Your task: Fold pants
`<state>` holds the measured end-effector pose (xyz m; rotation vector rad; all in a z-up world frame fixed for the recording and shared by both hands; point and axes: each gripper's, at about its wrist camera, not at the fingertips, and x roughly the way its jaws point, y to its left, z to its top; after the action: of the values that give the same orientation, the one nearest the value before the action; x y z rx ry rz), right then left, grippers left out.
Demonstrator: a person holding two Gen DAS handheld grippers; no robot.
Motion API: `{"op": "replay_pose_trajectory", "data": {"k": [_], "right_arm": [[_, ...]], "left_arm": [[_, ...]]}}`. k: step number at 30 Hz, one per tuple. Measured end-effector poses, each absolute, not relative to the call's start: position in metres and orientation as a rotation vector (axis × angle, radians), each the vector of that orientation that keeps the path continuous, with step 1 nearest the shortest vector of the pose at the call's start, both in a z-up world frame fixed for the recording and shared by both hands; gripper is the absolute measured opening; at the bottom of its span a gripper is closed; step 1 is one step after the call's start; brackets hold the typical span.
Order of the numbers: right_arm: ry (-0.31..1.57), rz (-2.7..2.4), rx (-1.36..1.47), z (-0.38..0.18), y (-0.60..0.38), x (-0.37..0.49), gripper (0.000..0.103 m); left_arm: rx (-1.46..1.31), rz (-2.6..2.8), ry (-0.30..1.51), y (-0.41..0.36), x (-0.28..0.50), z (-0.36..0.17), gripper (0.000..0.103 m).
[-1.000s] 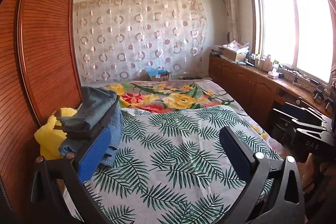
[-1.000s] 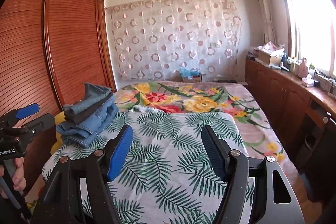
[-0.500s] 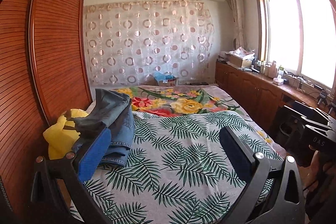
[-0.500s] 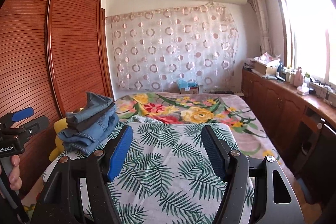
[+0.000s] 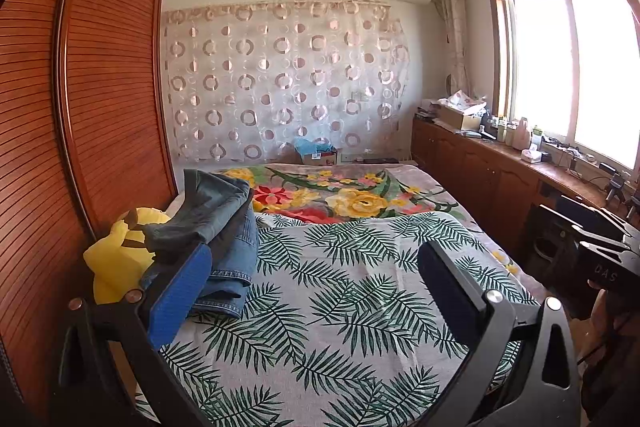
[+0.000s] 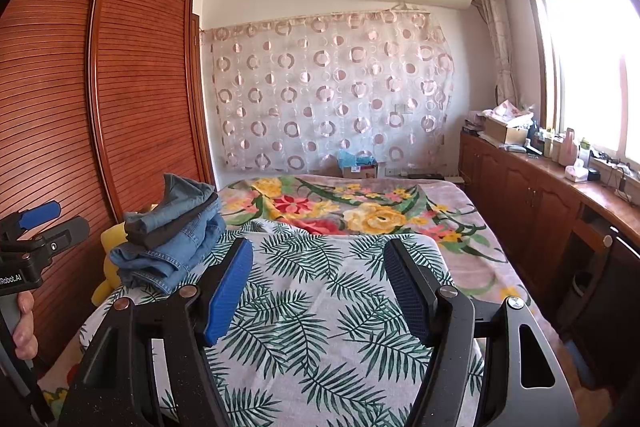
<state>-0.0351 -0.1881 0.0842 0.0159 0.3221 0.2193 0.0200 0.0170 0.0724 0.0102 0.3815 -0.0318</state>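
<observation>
A stack of folded pants [image 5: 224, 227], blue and grey denim, lies at the left edge of the bed [image 5: 360, 299]; it also shows in the right wrist view [image 6: 176, 235]. My left gripper [image 5: 312, 267] is open and empty, held back from the bed with the stack just beyond its left finger. My right gripper [image 6: 320, 259] is open and empty, over the near part of the leaf-print sheet [image 6: 320, 307]. The left gripper's body [image 6: 32, 247] shows at the left of the right wrist view.
A yellow plush toy [image 5: 116, 259] sits beside the stack against the wooden wardrobe [image 5: 80, 107]. A floral blanket [image 5: 340, 195] covers the far bed. Wooden cabinets with clutter [image 5: 500, 163] run along the right under the window.
Both grippers have tilted upward and drawn back a little, so more ceiling shows. The pants stack has not moved. Both grippers stay open.
</observation>
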Motion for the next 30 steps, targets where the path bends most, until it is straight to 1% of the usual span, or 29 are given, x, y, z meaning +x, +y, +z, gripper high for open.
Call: {"op": "replay_pose_trajectory", "data": {"k": [30], "right_arm": [[0.316,0.224,0.007,0.0816,-0.1916,-0.0353,0.070]], "left_arm": [[0.010,-0.037,0.381,0.0162,0.0198,0.0735,0.103]]}}
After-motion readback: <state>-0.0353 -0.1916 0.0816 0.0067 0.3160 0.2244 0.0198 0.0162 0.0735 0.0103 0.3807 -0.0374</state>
